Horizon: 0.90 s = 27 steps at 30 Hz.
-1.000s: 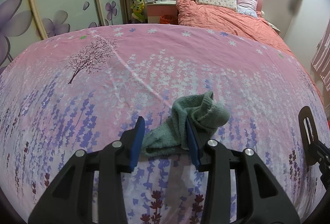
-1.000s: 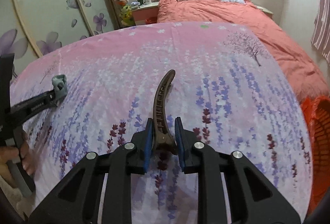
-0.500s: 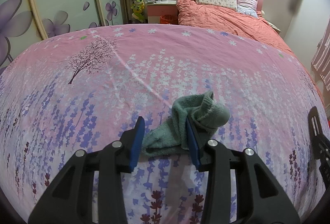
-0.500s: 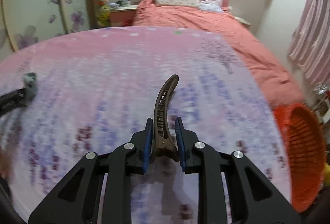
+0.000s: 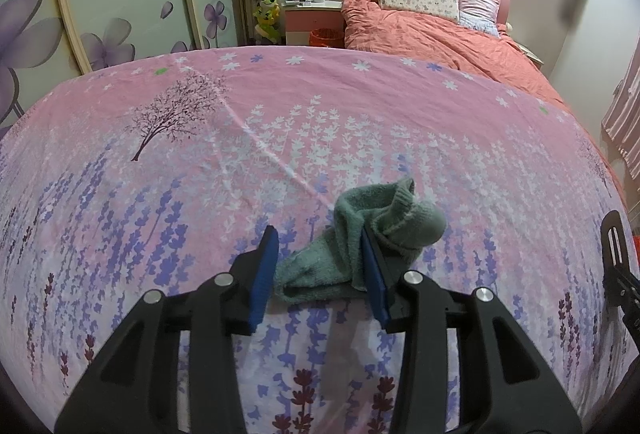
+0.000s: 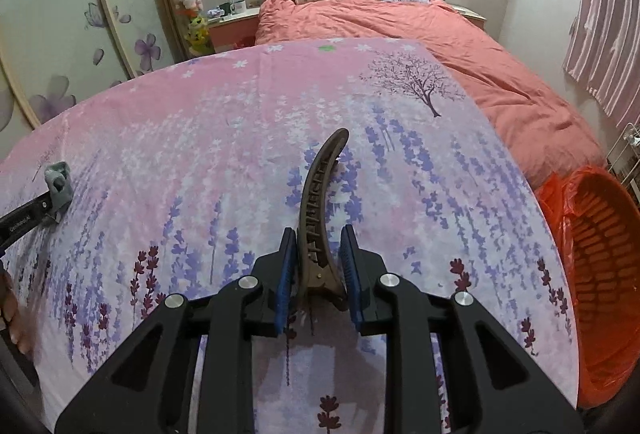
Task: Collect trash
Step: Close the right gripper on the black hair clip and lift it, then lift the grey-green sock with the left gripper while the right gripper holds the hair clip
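While both tongs point down at the pink floral bedspread [image 5: 200,194], findings are:
Sock: green terry sock [image 5: 360,234], crumpled, lying on the bedspread.
Left tongs [image 5: 320,266]: closed on the sock — right pad sunk into its fold.
Hair clip: long brown hair clip [image 6: 320,218], curved, tip raised.
Right tongs [image 6: 318,274]: gripping the clip's hinged end.
Right view only: orange basket [image 6: 600,274] beside the bed — red liner over its rim.
Left view only: sock's ribbed cuff.

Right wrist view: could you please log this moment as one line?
right tool holds hair clip | left tool around sock | basket at right, off sheet
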Motion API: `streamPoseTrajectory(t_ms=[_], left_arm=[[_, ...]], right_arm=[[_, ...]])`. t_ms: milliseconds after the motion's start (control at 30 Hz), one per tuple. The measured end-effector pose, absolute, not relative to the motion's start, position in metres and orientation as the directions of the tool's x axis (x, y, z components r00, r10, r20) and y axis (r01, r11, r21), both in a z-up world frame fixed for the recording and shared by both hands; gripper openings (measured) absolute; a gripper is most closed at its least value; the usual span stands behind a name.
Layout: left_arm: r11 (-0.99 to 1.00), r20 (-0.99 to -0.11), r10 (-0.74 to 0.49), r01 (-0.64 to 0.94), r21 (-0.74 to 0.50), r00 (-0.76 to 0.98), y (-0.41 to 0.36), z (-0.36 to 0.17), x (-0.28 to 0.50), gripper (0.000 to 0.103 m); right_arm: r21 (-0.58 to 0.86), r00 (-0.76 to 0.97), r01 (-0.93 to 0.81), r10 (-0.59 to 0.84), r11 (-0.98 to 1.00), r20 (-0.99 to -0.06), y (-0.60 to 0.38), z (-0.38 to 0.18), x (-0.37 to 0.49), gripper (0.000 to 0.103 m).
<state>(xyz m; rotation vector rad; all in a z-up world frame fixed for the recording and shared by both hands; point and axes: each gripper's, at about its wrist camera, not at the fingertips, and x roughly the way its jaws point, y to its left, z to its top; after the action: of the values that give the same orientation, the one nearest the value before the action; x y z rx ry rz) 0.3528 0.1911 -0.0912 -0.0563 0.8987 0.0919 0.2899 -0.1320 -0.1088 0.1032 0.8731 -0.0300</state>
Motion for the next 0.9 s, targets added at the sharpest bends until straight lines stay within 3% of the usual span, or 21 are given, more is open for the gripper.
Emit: streamPoseTrajectory(t_ms=[900], left_arm=[[0.994, -0.785, 0.039, -0.101, -0.029, 0.618, 0.1937, -0.0904, 0.3456, 0.054]], right_arm=[[0.085, 0.641, 0.067, 0.023, 0.994, -0.767, -0.133, -0.1082, 0.2895, 0.024]])
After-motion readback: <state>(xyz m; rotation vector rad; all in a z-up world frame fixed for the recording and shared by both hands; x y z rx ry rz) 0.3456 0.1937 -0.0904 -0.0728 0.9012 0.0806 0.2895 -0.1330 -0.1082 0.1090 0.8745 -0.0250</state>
